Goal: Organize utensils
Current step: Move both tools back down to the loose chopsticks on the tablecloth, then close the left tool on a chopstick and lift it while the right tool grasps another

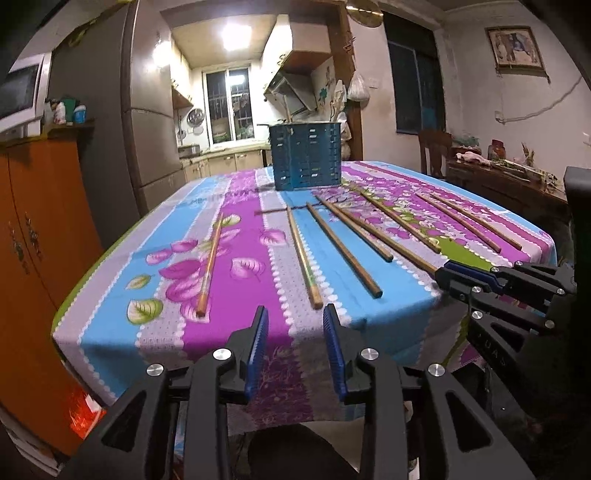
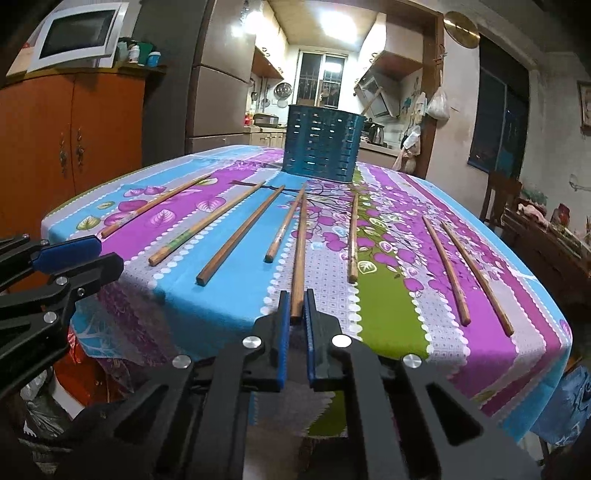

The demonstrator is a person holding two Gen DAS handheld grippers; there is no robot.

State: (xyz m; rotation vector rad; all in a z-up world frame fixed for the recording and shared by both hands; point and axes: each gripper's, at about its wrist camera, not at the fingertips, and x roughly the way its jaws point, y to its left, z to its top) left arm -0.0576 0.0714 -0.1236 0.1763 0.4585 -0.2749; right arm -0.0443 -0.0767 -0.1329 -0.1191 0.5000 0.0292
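Several wooden chopsticks lie in a fan on the flowered tablecloth (image 2: 388, 266). A blue slotted utensil holder (image 2: 320, 144) stands upright at the far side; it also shows in the left wrist view (image 1: 304, 157). My right gripper (image 2: 295, 306) has its blue pads on either side of the near end of a long brown chopstick (image 2: 300, 251), nearly closed on it at the table's front edge. My left gripper (image 1: 295, 325) is open and empty at the front edge, just short of a green-marked chopstick (image 1: 303, 258). The right gripper shows at the right in that view (image 1: 448, 278).
An orange cabinet (image 2: 70, 136) with a microwave (image 2: 77, 35) stands left of the table. A grey fridge (image 1: 147, 110) and the kitchen lie behind. A wooden chair (image 1: 434, 151) and a cluttered side table (image 1: 506, 177) stand to the right.
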